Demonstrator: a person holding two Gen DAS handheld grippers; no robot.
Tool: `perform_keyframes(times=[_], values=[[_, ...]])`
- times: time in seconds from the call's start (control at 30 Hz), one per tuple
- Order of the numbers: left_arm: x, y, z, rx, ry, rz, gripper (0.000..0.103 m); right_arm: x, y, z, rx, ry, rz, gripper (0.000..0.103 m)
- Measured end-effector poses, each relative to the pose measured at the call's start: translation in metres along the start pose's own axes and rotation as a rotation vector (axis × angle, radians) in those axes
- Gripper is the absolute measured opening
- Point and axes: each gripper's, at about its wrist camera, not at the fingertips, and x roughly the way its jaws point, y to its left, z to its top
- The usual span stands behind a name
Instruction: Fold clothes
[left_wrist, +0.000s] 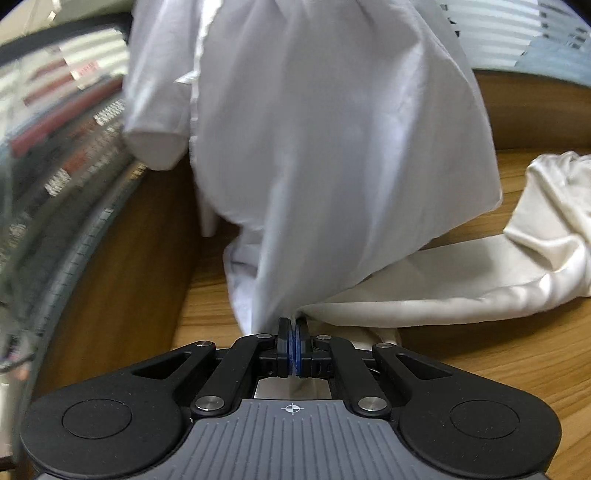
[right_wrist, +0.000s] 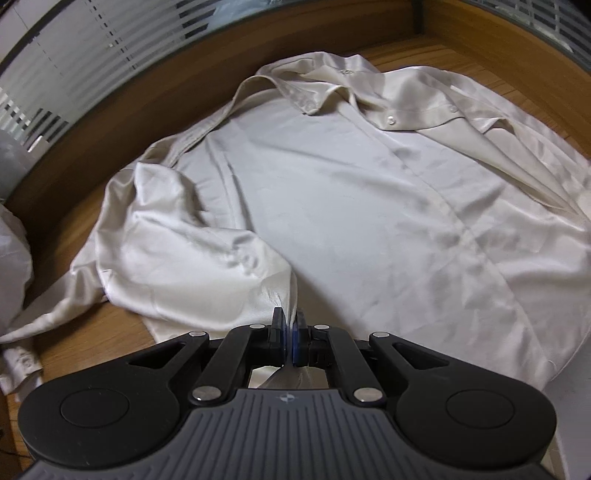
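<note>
On the wooden desk (right_wrist: 92, 206): one cream satin shirt (right_wrist: 351, 192), spread flat, collar at the far side, buttons showing, one sleeve trailing off to the left. Beside it, one white garment (left_wrist: 332, 147), lifted and hanging in folds above the desk. Left tool (left_wrist: 294, 334): tilted downward, jaws closed on the white garment's edge. Right tool (right_wrist: 289, 325): tilted steeply down, jaws pinched on the shirt's near hem.
</note>
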Motion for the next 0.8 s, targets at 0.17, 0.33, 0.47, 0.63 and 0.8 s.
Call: perform_keyframes(times=[0.17,0.33,0.47,0.63,0.8], values=[[0.012,0.016,-0.005,-0.086,0.080,0.056,0.004,0.004,-0.003,-0.001,-0.021,-0.023,-0.059,0.004],[0.004,0.018,-0.016,-0.102,0.082,-0.102,0.032,0.001,-0.006,-0.006,-0.032,-0.052,-0.097,0.020],[-0.019,-0.007,-0.024,-0.011,-0.009,-0.214,0.048,-0.013,-0.010,-0.013,-0.026,-0.090,-0.101,0.032],[-0.035,-0.045,-0.029,0.121,-0.086,-0.341,0.056,-0.023,-0.004,-0.041,-0.033,-0.062,-0.041,0.034],[-0.024,-0.078,-0.021,0.209,-0.104,-0.436,0.059,-0.018,0.013,-0.080,-0.074,0.004,0.017,0.043]])
